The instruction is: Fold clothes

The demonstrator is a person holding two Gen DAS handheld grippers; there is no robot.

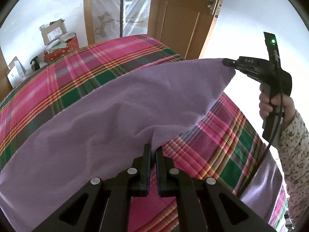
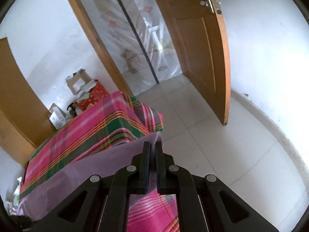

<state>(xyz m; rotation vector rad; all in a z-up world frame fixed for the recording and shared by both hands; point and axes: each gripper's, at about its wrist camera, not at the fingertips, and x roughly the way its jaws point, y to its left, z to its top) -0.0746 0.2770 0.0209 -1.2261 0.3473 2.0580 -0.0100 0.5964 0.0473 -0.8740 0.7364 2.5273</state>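
Two handheld grippers, both clamped on one purple cloth (image 1: 115, 104). The cloth hangs stretched between them above a table under a plaid cover (image 1: 63, 81) of pink, green and orange.

Left gripper (image 1: 153, 150): jaws narrow, nearly closed, a bunched bit of the cloth's edge pinched between the pads. From there the cloth fans out to the left and up and drapes down over the cover; its lower left part lies on the table.

Right gripper (image 1: 228, 62): seen from the left wrist view at upper right, its tips pinch a corner of the cloth and lift it clear of the table. A hand (image 1: 274, 108) grips its handle, floral sleeve (image 1: 295, 147) below, black cable hanging down from it. A green light glows on the unit above the handle. In its own view the right gripper (image 2: 153, 148) has its jaws narrow, purple fabric squeezed between the blue pads and poking up past the tips.

The cloth's top edge runs taut and straight between the two grips, with a few soft wrinkles near the left pinch.

Behind the table: an open wooden door (image 2: 204, 54), a doorway hung with clear plastic sheet (image 2: 139, 31), white walls, pale tiled floor (image 2: 222, 154). By the far table corner sit cardboard boxes (image 1: 55, 31) and a red dotted box (image 1: 65, 50).
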